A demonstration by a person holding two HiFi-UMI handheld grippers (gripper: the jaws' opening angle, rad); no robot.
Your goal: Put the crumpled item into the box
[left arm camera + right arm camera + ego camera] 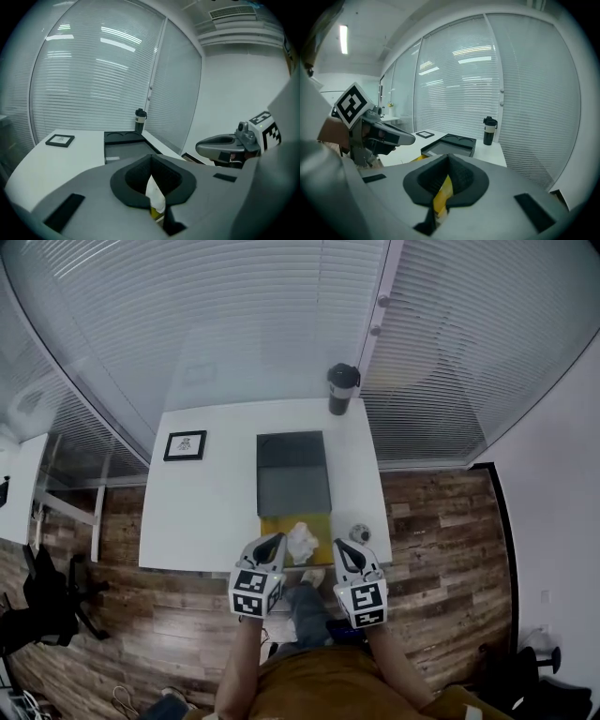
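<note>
Crumpled paper [302, 542], head view: on a yellow sheet [277, 526] at the box's [293, 474] near end, between both grippers. Left gripper [271, 544] view: jaws pressed together, empty. Right gripper [343, 548] view: likewise.

White table [202, 512], rectangular, set against the windows [454, 79]. Floor [441, 540]: wood planks, mixed brown tones. Windows full-height, covered by closed white slatted blinds [234, 315], divided by a white mullion [382, 306]. Plain white wall [558, 456] at right. Second white desk [17, 488] and black chair [52, 601] at left. Ceiling strip light [343, 39], lit. Ceiling vent [233, 12].
</note>
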